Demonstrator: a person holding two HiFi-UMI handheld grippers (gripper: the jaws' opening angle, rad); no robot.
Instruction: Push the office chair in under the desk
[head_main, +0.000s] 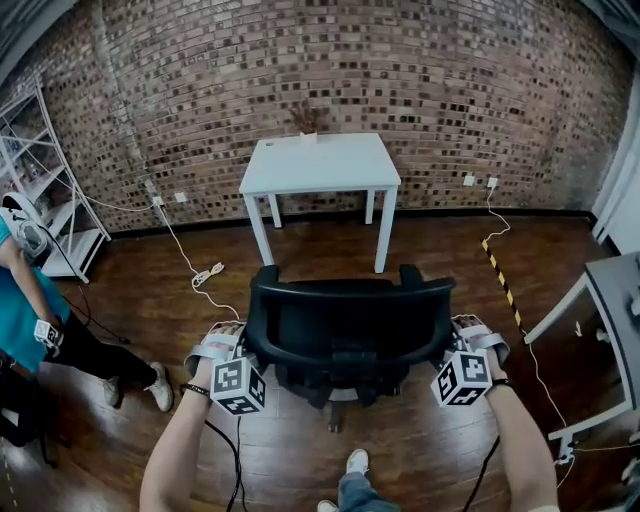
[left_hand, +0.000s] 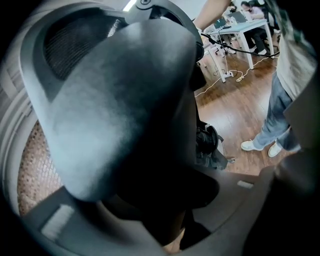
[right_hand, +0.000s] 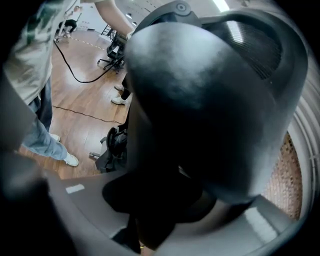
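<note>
A black office chair (head_main: 345, 320) stands on the wood floor with its back toward me. The white desk (head_main: 320, 160) stands farther off against the brick wall, with a gap of floor between it and the chair. My left gripper (head_main: 228, 352) clamps the left edge of the backrest and my right gripper (head_main: 462, 350) clamps the right edge. In the left gripper view the backrest frame (left_hand: 120, 100) fills the space between the jaws of the left gripper (left_hand: 160, 200). The right gripper view shows the same frame (right_hand: 210, 100) wedged in the right gripper (right_hand: 165, 200).
A person in a teal shirt (head_main: 30, 320) stands at the left beside a metal shelf (head_main: 40, 170). A cable with a power strip (head_main: 205, 272) lies on the floor left of the chair. A grey table (head_main: 615, 300) and striped floor tape (head_main: 500, 270) are at the right.
</note>
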